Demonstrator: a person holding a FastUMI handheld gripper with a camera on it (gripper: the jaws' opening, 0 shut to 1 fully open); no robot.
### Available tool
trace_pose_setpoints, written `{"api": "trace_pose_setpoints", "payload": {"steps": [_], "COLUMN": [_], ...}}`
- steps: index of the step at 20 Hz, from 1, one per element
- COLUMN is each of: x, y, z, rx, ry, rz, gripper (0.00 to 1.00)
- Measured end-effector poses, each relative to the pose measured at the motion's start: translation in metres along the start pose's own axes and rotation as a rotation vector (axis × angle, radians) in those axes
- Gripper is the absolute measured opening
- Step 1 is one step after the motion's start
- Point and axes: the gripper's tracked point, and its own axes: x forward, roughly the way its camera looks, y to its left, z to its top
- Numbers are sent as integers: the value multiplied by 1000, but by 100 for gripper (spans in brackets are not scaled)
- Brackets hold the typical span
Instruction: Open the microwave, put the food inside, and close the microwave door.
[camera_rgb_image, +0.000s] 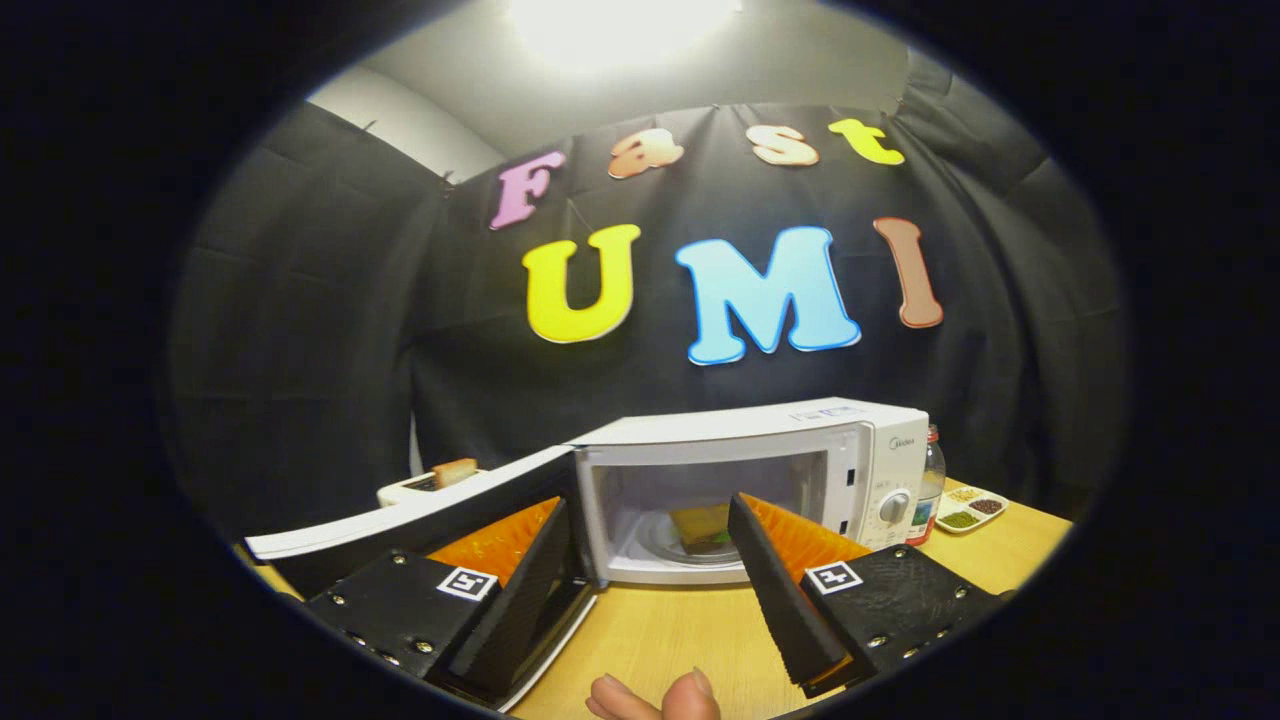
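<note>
The claw (655, 545) hangs spread apart and empty before the white box-shaped microwave (760, 480), its door (420, 515) swung open, yellow-green food (702, 528) on the glass turntable inside.

Single fisheye view carried on the claw (655, 545), looking forward along its two spread fingers, held low over the worktop (670, 630), faced level toward the open microwave (760, 480) close ahead, booth wall seen behind
</note>
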Motion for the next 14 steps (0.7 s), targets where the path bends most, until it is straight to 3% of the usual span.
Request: {"api": "trace_pose_setpoints", "payload": {"steps": [8, 14], "x": [-108, -146], "y": [108, 198], "z": [36, 9], "rx": [-38, -44], "ry": [-65, -26], "rz": [335, 570], "gripper": [96, 97]}}
